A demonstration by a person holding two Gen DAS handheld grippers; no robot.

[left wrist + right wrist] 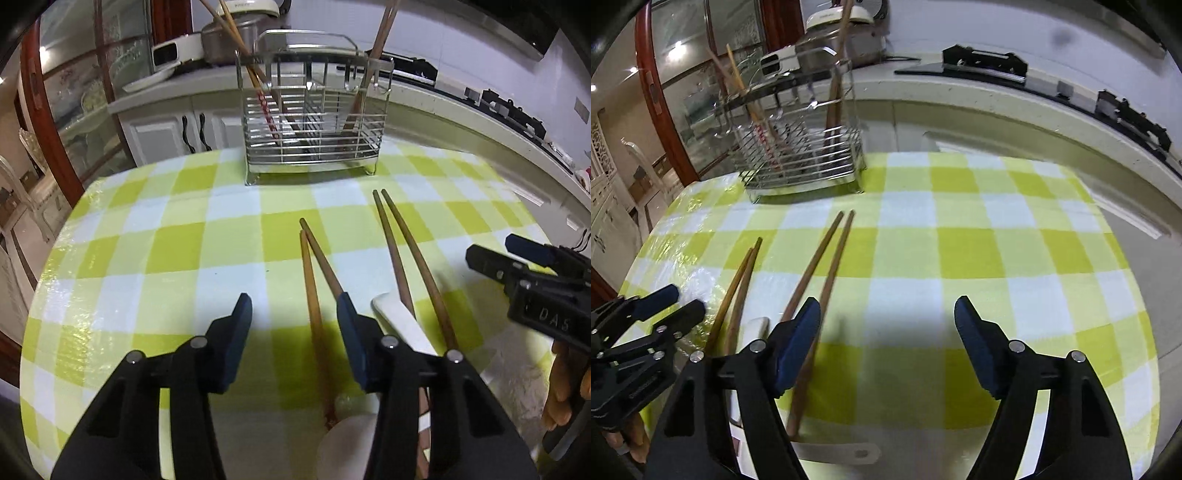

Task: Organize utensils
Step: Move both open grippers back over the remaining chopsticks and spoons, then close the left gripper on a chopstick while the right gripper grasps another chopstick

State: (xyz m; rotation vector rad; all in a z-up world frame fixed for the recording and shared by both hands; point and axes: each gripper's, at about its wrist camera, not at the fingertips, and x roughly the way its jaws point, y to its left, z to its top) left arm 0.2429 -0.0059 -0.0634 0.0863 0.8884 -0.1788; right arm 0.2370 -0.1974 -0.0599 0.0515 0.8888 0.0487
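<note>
Two chopstick pairs point(321, 273) lie lengthwise on the table point(147, 236) pointing at the rack point(312, 144), the near pair between the wide-open, empty left gripper point(293, 314); right gripper point(886, 321) also open, empty.

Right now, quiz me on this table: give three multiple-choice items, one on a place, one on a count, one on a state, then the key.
1. Where does the wire utensil rack stand?
A. At the far edge of the checked tablecloth
B. On the floor
C. Between the left tool's fingers

2. How many loose chopsticks lie on the cloth?
A. One
B. Four
C. Seven

3. What state is the left tool in?
A. Shut on a spoon
B. Shut on a chopstick
C. Open, holding nothing

Key: 1 A, the rack sits on the cloth beyond the chopsticks. 2 B, two pairs lie side by side. 3 C, its fingers are spread with bare cloth between them.
</note>
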